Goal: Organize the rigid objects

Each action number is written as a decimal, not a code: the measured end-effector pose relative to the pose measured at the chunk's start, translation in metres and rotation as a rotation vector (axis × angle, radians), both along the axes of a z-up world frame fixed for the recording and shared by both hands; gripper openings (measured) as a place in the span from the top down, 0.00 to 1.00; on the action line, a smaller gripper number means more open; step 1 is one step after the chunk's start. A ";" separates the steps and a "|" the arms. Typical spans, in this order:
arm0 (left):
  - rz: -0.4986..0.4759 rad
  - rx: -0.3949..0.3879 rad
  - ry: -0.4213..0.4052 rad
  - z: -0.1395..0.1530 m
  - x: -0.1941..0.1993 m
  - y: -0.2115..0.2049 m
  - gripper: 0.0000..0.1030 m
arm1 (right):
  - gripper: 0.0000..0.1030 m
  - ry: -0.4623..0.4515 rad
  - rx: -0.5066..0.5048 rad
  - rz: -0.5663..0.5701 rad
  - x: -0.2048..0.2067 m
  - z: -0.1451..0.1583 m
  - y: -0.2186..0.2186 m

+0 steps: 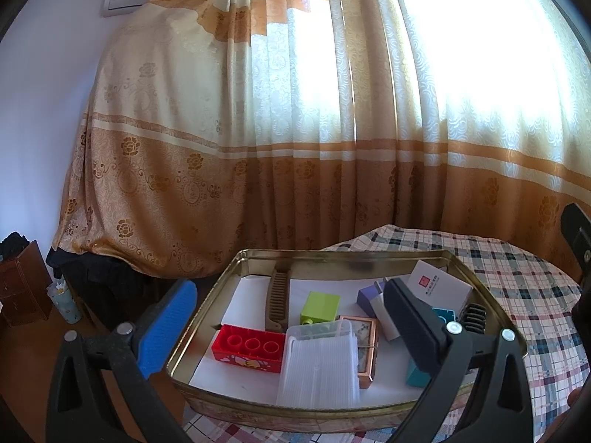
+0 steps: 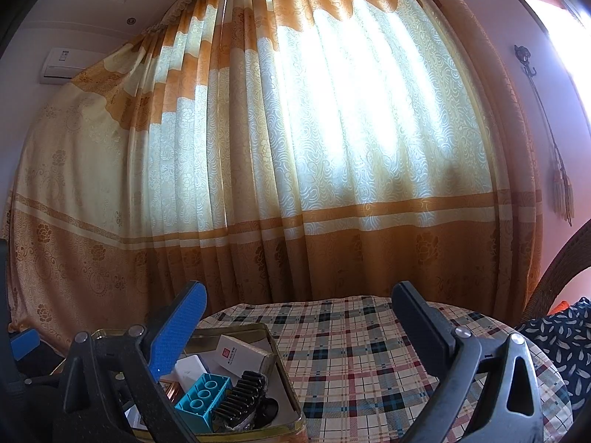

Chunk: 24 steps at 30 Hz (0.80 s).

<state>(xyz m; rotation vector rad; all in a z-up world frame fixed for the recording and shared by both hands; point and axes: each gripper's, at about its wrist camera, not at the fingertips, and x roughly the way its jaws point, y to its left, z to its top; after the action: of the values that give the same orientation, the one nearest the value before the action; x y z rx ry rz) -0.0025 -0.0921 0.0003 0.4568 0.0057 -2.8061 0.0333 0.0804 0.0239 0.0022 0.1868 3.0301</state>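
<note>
Plaid table (image 2: 351, 361), cluttered tin tray (image 1: 207, 302), left tool (image 1: 288, 317) and right tool (image 2: 299, 317) spread, empty

A shallow gold tin tray (image 1: 236, 262) sits on the plaid-covered counter (image 1: 517, 269), and it's packed. Front left, a red building block (image 1: 248, 347) lies studs-up, with a tan comb (image 1: 277, 301) running back from it toward the far wall. A lime-green block (image 1: 320, 307) lies mid-tray. Up front, a clear ribbed plastic case (image 1: 319, 365) overlaps a copper-framed picture (image 1: 365, 350). Over on the right, a white card box (image 1: 439, 288) leans by the far corner, a purple box (image 1: 369, 297) just beside it, then a teal block (image 2: 203, 397) and a black ribbed clip (image 2: 242, 395) touching side by side.
</note>
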 end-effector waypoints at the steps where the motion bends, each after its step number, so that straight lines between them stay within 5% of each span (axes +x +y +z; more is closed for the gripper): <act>1: -0.001 0.000 0.000 0.000 0.000 0.000 0.00 | 0.01 -0.001 0.000 0.000 0.000 0.000 0.000; 24: -0.014 -0.009 -0.019 -0.002 -0.002 -0.003 0.00 | 0.01 0.000 -0.002 -0.006 0.000 0.001 0.002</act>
<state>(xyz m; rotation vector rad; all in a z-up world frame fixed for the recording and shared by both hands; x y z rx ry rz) -0.0047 -0.0956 -0.0020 0.4828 -0.0139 -2.8143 0.0337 0.0826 0.0252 0.0022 0.1897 3.0241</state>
